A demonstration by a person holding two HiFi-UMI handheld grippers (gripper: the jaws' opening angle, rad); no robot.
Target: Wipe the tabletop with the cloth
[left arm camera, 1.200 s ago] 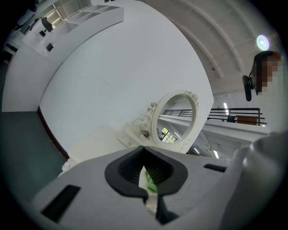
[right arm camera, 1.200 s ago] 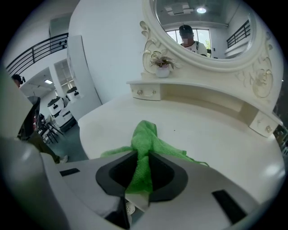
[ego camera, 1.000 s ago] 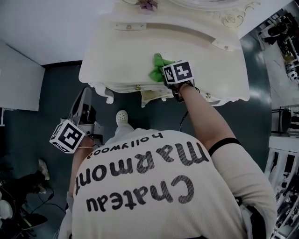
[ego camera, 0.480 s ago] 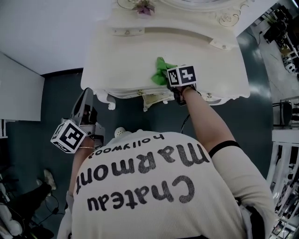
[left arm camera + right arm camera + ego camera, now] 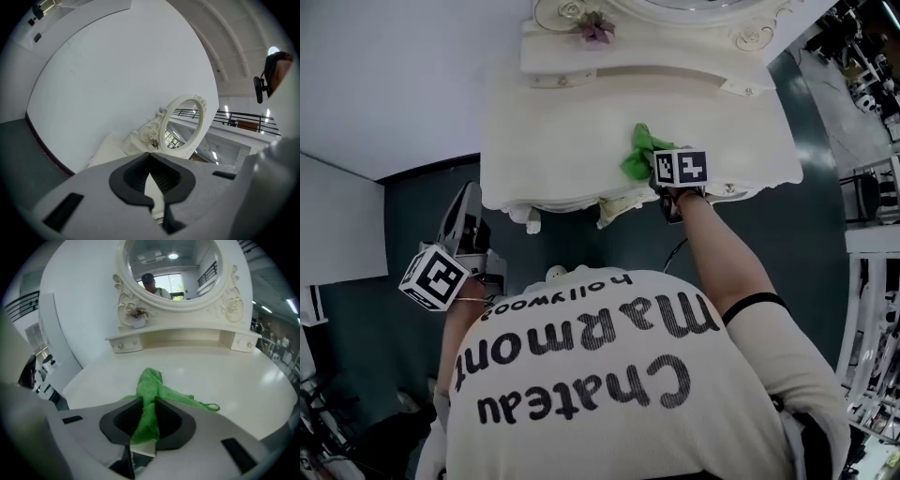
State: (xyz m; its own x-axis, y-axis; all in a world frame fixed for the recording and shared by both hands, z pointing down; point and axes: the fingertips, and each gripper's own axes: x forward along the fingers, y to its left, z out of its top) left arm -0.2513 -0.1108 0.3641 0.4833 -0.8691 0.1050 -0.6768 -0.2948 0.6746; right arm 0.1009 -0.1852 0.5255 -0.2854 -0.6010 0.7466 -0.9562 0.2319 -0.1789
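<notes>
A person leaning over a cream dressing table holds the green cloth (image 5: 151, 389) clamped in the fingers of the right gripper (image 5: 148, 409), with a fold of the fabric pinched tight between the two dark pads and the rest trailing forward onto the pale surface (image 5: 570, 120). The cloth lies on the near half of the surface, close to the front edge and right of centre, well short of the raised back shelf (image 5: 180, 337) and the oval mirror (image 5: 174, 269) above it. The left gripper (image 5: 151, 173) hangs off to the side over the dark floor (image 5: 412, 202), away from the table, its fingers drawn together on nothing. The job looks to be under way rather than finished: the cloth is gripped and down on the surface, but no streak, dust line or damp patch shows how much has been covered. Judging by where the cloth lies, the broad left side, the back strip under the shelf and the far right corner may all be left to wipe.
</notes>
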